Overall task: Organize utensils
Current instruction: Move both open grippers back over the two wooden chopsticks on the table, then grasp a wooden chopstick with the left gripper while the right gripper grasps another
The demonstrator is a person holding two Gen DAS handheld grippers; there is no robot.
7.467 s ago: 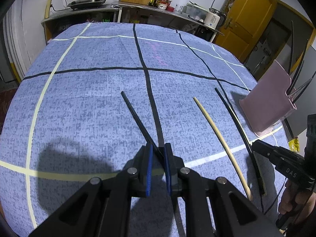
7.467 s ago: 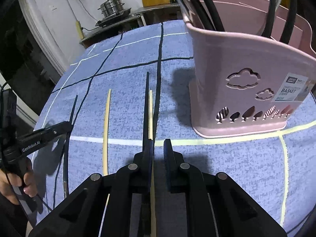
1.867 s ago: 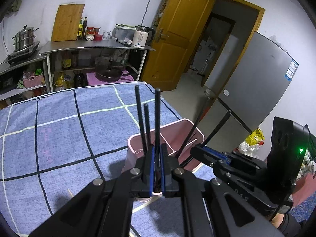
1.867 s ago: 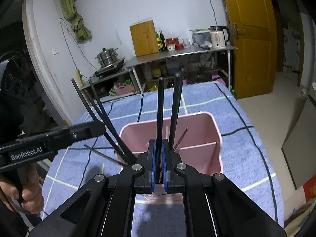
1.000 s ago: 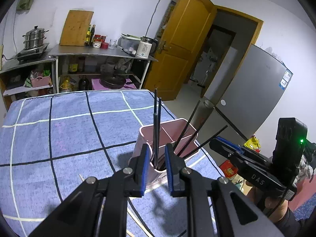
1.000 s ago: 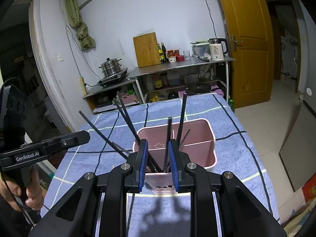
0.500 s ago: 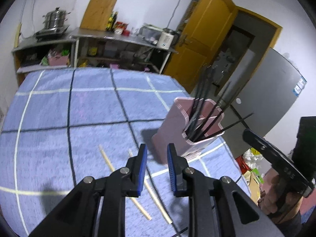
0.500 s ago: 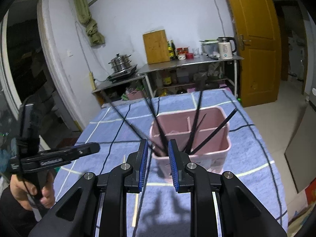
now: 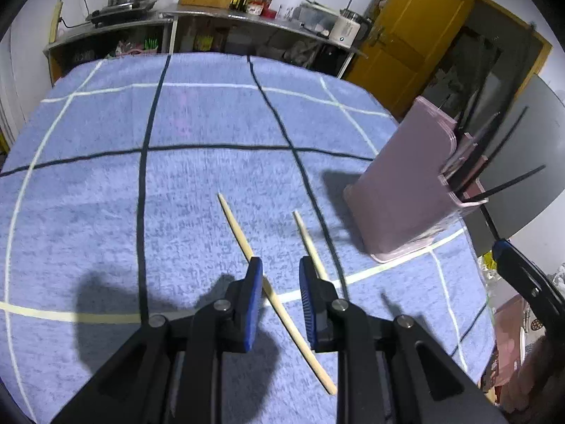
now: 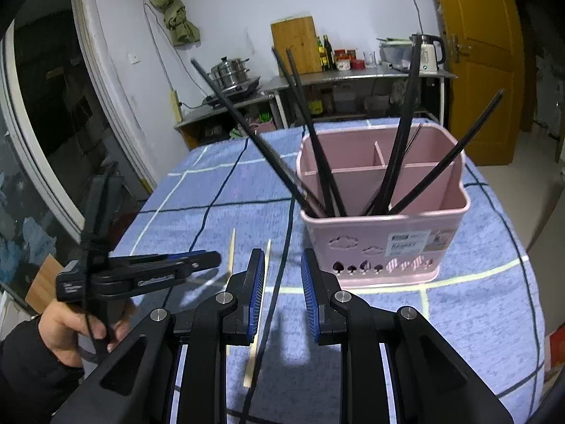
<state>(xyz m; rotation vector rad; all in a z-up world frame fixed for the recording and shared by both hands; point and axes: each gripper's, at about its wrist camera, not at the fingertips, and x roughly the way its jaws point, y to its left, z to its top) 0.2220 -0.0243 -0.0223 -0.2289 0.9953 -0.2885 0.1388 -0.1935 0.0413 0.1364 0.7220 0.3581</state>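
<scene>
Once black chopsticks (image 10: 395,162) dropped in pink basket (image 10: 385,243) | left gripper (image 9: 280,270), right gripper (image 10: 282,265) parted, empty | lowered toward two wooden chopsticks (image 9: 240,236) | those remain

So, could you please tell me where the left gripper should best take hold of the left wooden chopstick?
Probably mid-shaft, from above. The left wooden chopstick lies flat and slanted on the blue cloth, apart from its twin, so the open left gripper should straddle it crosswise and close on its thin sides.
</scene>
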